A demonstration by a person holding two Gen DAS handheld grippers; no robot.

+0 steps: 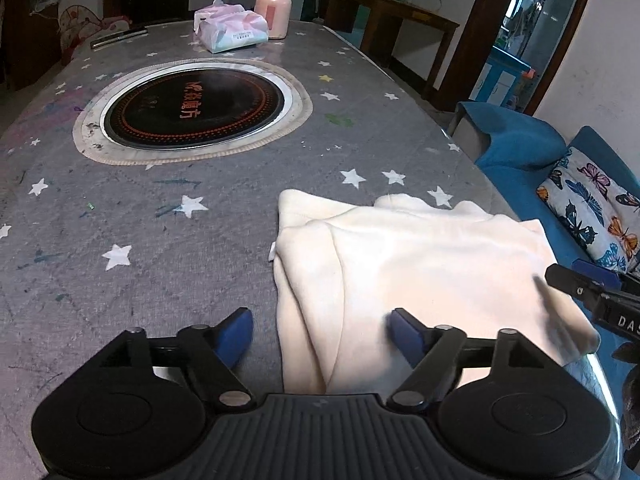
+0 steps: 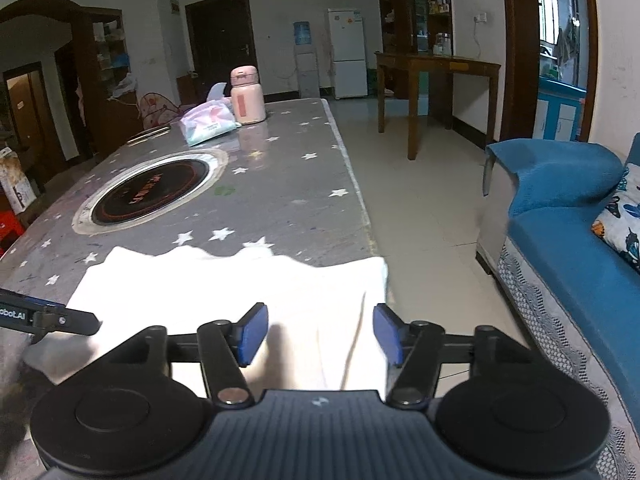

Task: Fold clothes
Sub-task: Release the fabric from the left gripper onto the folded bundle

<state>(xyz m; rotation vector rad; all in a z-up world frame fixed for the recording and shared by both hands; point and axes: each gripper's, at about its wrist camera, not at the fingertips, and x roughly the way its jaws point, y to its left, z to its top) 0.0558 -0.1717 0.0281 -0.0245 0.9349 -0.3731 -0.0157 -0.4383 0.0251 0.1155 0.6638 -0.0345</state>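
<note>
Beyond garment (image 1: 420, 264): cooktop (image 1: 194, 110), tissues (image 1: 234, 30), bottle (image 1: 273, 8).

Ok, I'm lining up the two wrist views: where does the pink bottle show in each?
Left wrist view: pink bottle at top centre, right of the tissue pack.
Right wrist view: pink bottle upper left of centre, at the table's far end.
Shared landmark: the round black cooktop set in the table.

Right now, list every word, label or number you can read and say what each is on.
"DAS", cut off by the frame: right gripper's arm.
"dbot.AI", start cut off: left gripper's arm.
Orange characters on the round cooktop: too blurred to read.
Print on the tissue pack: too small.
</note>
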